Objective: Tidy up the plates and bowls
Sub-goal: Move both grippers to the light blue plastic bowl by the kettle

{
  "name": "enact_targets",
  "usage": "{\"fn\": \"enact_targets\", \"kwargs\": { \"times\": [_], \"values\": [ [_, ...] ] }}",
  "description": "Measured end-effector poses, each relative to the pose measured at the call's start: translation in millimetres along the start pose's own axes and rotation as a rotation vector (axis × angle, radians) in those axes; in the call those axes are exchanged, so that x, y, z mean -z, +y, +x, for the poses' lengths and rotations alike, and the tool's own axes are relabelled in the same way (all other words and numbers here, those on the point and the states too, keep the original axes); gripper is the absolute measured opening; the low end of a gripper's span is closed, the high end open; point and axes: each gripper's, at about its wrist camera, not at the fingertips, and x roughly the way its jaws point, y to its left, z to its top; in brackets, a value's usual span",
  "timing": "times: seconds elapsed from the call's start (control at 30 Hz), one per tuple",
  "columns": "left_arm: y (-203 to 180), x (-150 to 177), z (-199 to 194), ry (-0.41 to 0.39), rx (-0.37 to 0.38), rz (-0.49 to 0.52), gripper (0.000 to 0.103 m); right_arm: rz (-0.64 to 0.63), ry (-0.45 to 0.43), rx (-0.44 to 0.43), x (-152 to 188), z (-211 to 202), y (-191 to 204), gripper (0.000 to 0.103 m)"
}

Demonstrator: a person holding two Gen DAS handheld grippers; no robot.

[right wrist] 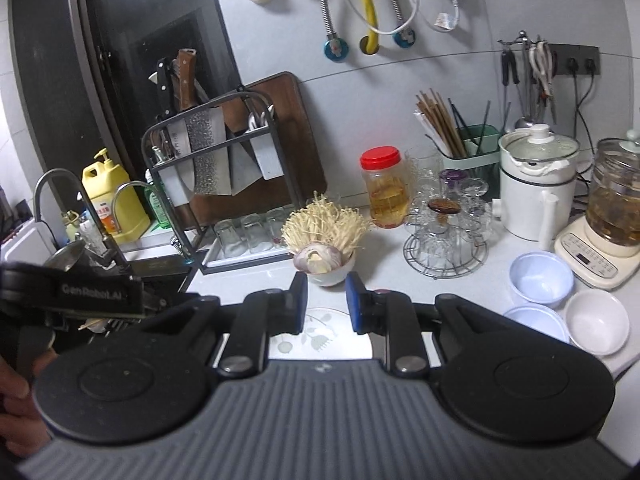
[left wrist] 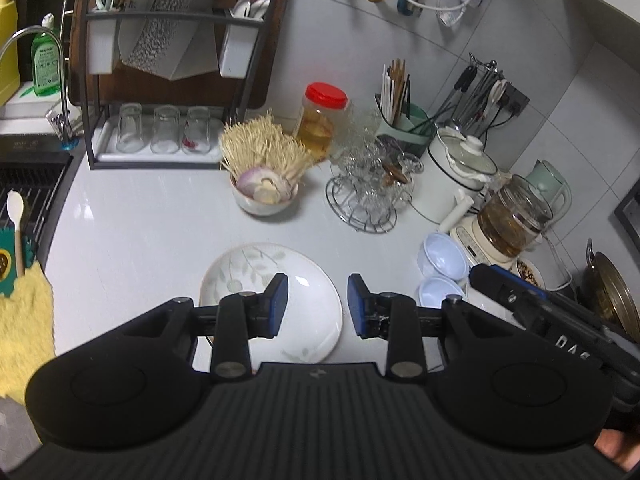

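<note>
Both grippers hang above the counter (left wrist: 140, 232) with nothing between their parted jaws, the left gripper (left wrist: 317, 306) over the plate (left wrist: 256, 272), and the right gripper (right wrist: 327, 302) with three bowls (right wrist: 540, 278) on its right.

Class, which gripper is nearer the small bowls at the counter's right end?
Right. The right gripper hangs beside the small bowls; the left gripper hovers over the leaf-pattern plate, farther left.

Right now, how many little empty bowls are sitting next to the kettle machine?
3: a blue bowl nearest the kettle base, another blue bowl in front of it, and a white bowl at their right. More may be hidden.
</note>
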Motion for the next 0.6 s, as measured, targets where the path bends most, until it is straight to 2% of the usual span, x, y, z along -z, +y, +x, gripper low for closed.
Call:
{"fn": "enact_targets", "kwargs": {
  "times": [0.3,0.6],
  "values": [
    [-10,21,13,0.041,0.006,0.012,0.036,0.006,-0.033,0.032,11,-21,-13,0.024],
    [-31,18,46,0.092,0.040,0.081,0.036,0.059,-0.056,0.107,16,-23,-37,0.025]
  ]
}}
